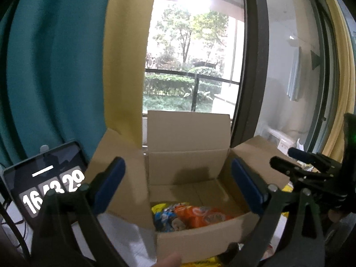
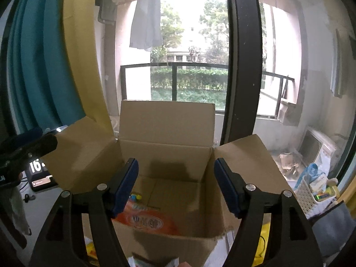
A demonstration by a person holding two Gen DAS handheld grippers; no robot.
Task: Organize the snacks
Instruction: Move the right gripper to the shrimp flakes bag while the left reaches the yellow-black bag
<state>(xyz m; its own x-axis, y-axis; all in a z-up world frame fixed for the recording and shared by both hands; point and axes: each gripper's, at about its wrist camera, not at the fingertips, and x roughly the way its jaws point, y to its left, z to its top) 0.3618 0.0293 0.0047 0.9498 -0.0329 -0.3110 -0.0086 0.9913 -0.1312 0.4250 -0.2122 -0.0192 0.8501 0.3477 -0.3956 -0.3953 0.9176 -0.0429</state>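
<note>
An open cardboard box (image 1: pixel 189 164) stands in front of both grippers with its flaps up. Inside lie an orange snack packet (image 1: pixel 200 218), a blue one (image 1: pixel 166 220) and a yellow one (image 1: pixel 159 207). My left gripper (image 1: pixel 178 184) hangs open over the box's near half, nothing between its blue pads. In the right wrist view the same box (image 2: pixel 164 153) shows the orange packet (image 2: pixel 146 221) at its left. My right gripper (image 2: pixel 176 187) is open above it and holds nothing. Each gripper shows in the other's view: the right gripper (image 1: pixel 287 155), the left gripper (image 2: pixel 42 136).
A tablet showing a clock (image 1: pixel 44 182) leans left of the box before a teal curtain (image 1: pixel 55 66). A white perforated basket (image 2: pixel 311 191) with small items sits to the right. More packets lie before the box (image 1: pixel 207 261). A glass door with a dark frame (image 2: pixel 242 66) stands behind.
</note>
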